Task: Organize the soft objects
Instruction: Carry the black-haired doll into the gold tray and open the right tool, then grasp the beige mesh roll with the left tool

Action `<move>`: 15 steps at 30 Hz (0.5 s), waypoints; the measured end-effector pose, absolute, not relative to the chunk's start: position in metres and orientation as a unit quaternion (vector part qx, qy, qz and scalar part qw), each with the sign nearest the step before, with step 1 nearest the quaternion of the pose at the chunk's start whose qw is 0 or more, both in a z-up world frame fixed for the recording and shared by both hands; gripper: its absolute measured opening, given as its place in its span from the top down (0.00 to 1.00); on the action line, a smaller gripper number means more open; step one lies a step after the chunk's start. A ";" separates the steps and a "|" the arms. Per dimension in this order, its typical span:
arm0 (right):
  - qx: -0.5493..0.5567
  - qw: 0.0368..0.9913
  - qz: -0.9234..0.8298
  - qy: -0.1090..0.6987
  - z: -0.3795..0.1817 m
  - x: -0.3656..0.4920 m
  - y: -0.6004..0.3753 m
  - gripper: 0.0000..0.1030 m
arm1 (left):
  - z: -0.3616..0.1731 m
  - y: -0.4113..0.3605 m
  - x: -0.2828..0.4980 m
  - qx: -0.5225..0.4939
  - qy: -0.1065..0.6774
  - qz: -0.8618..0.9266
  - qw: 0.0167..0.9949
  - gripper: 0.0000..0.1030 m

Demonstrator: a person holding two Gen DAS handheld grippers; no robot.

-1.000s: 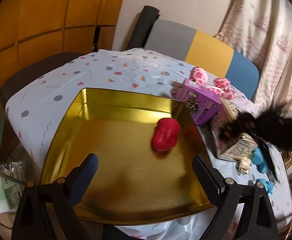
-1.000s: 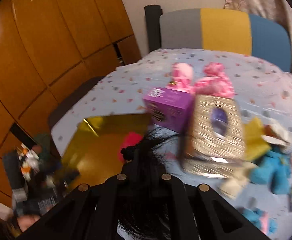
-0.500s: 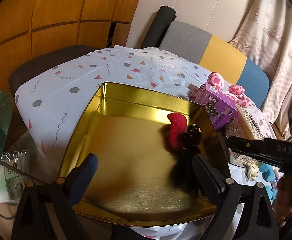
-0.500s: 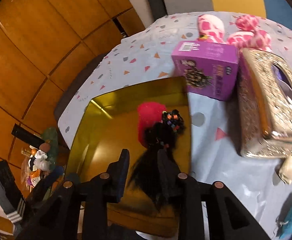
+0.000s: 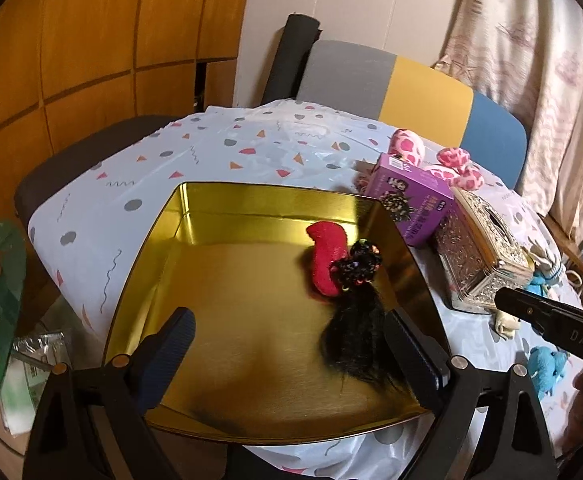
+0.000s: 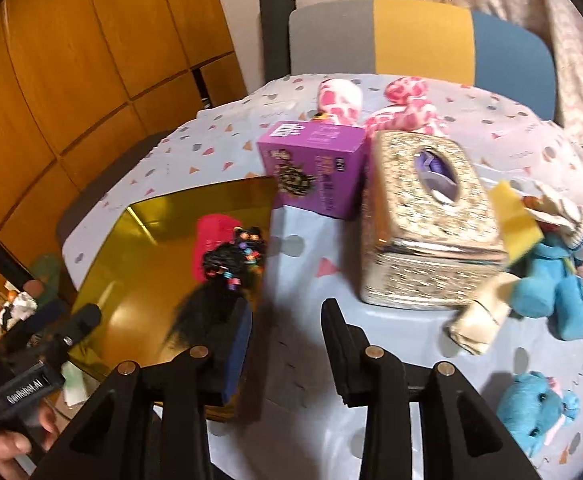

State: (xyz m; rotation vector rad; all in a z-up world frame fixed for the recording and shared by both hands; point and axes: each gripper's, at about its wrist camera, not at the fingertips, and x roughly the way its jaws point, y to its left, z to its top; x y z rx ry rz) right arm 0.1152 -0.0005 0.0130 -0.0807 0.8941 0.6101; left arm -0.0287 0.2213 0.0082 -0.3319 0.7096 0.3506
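From the left wrist, the left tongs (image 5: 287,344) stand released over the gold tray (image 5: 251,200), where the black hair tuft (image 5: 355,332) lies against the red plush (image 5: 327,256). From the right wrist, the right tongs (image 6: 287,344) are opening, empty, beside blue teddies (image 6: 539,408) on the worktop (image 6: 299,280).

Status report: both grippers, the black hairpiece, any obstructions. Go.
Right gripper opening, nothing between pads. Left gripper open, empty. Black hairpiece in gold tray, against red plush. No obstruction seen.
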 end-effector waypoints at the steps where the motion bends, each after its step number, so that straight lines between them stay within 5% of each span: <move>1: -0.038 0.858 0.286 0.424 0.012 0.115 -0.005 0.65 | 0.010 0.218 -0.028 -0.156 0.344 0.169 0.910 0.07; 15: -0.011 0.886 0.216 0.411 0.012 0.122 -0.070 0.65 | 0.012 0.181 -0.015 -0.112 0.361 0.130 0.917 0.07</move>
